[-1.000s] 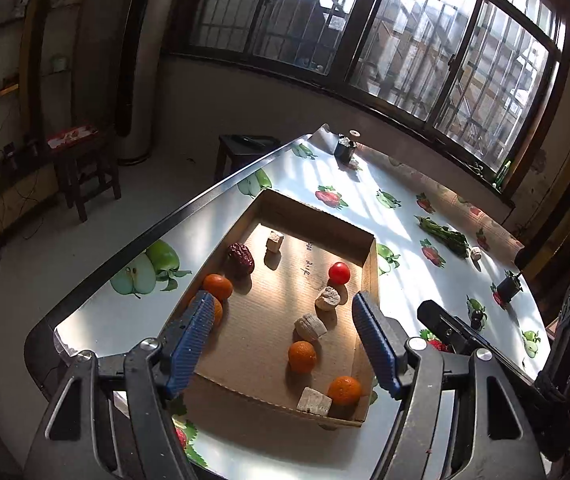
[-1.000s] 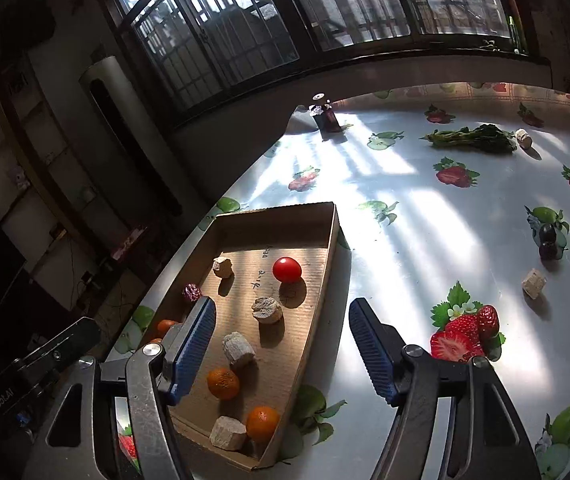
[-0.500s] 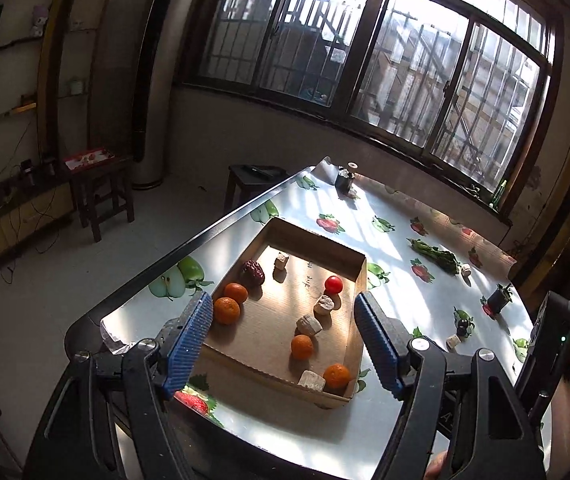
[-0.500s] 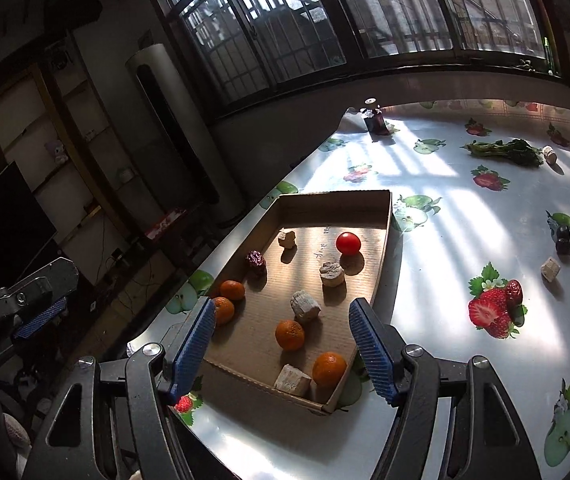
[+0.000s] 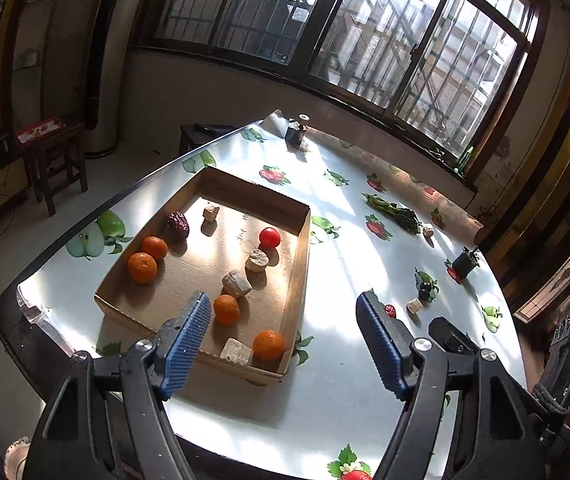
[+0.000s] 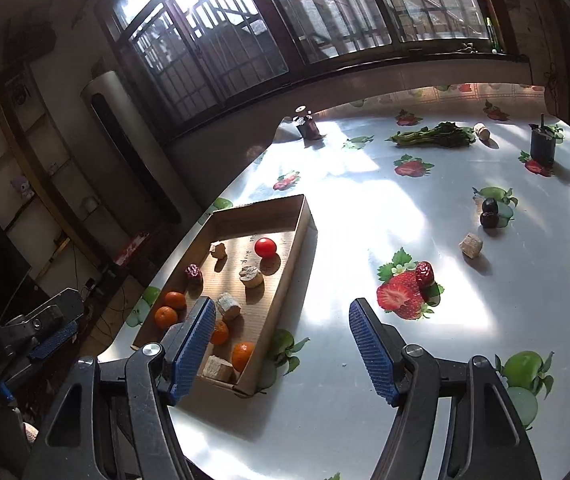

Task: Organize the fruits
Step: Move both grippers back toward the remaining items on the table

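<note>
While both grippers hang above the near edge of the bench (image 5: 337, 384), neither holds anything. On the left gripper (image 5: 283, 344) the jaws stand wide and have just been opening, with only the box's near corner seen between the blue pads. On the right gripper (image 6: 281, 350) the jaws are wide too, framing bare bench and the box's near right corner.

Just past the left gripper lies the box (image 5: 299, 264), a shallow cardboard tray on the bench's left side. At its near wall sit a pale block (image 5: 237, 350) and an orange (image 5: 269, 345), close together. A little further in is a second orange (image 5: 226, 309), just beside another pale chunk (image 5: 236, 283). Against the left wall two more oranges (image 5: 142, 267) sit side by side, with a dark red date (image 5: 178, 224) beyond them. Toward the far end lie a round pale piece (image 5: 257, 260), a red tomato (image 5: 269, 237) and a small pale lump (image 5: 210, 212).

Right of the box, loose on the bench, a second date (image 6: 425, 274) rests on a printed strawberry. Further off is a pale cube (image 6: 471, 245), then two dark plums (image 6: 489, 213) touching. Near the far edge lie leafy greens (image 6: 433, 136) and a black cup (image 6: 543, 146).
</note>
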`<state>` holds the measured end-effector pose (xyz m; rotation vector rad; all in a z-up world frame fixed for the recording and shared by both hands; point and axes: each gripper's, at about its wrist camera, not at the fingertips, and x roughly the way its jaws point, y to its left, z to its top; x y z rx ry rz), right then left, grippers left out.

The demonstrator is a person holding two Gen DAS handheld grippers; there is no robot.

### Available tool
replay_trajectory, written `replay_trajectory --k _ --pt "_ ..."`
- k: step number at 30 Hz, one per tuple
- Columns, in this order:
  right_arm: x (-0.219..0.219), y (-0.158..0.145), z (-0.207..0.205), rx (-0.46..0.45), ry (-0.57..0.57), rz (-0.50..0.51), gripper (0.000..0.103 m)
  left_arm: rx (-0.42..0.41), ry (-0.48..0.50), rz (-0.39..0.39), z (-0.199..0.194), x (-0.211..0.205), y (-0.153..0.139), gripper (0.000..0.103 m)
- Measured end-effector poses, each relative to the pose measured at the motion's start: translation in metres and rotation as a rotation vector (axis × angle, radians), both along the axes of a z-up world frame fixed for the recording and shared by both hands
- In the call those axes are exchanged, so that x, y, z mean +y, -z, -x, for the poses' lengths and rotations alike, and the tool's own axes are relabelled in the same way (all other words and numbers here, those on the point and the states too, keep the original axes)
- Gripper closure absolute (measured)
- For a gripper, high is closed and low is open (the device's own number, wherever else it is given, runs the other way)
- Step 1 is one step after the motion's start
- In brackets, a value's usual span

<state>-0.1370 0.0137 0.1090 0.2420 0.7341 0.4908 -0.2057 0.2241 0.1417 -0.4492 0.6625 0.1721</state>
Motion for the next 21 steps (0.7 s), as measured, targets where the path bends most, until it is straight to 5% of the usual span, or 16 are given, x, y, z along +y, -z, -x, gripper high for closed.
replay_trajectory --k 10,16,21 --pt "-0.141 0.032 -0.04 0.12 0.297 0.164 0.023 0.131 0.194 -0.024 -0.055 -0.062 0.055 0.029" --pt "-0.148 0.037 -0.085 0.185 0.273 0.187 0.023 0.187 0.275 -0.055 -0.09 -0.085 0.07 0.029" --pt "-0.128 0.044 -0.125 0.152 0.205 0.24 0.024 0.19 0.337 -0.123 -0.124 -0.105 0.072 0.029"
